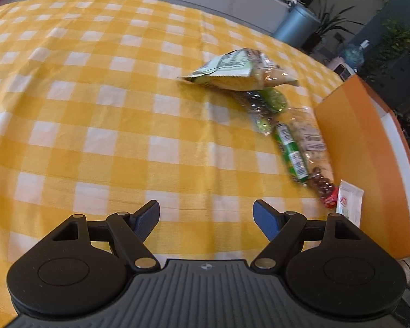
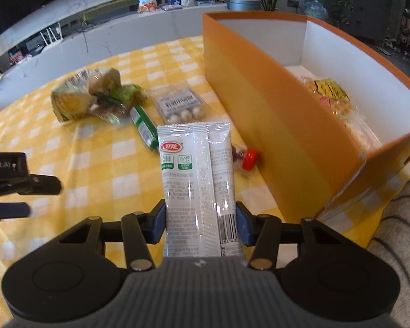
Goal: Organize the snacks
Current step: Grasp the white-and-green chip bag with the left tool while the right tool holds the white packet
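The right tool (image 2: 201, 224) is pinching a white snack packet (image 2: 198, 180) between its fingers, packet sticking straight out ahead, just left of the orange box (image 2: 259, 104). The left tool (image 1: 206, 217) is hanging spread wide over the table (image 1: 95, 109), well apart from the snack pile (image 1: 232, 72).

**Left tongs spread above the checked worktop**

The left tongs (image 1: 206, 218) hang with their blue-padded fingers (image 1: 147, 220) wide apart, nothing between them, over the yellow-and-white checked cloth (image 1: 95, 104) covering the worktop. To the right a line of snacks runs alongside an orange box (image 1: 352, 147): a pale green bag (image 1: 232, 71) farthest off, then a clear wrapper with green contents (image 1: 265, 106), a green tube (image 1: 291, 153) beside a clear pack of pale round pieces (image 1: 311, 139), a red-ended candy (image 1: 326, 191), and a white sachet (image 1: 350, 201) nearest the tongs.
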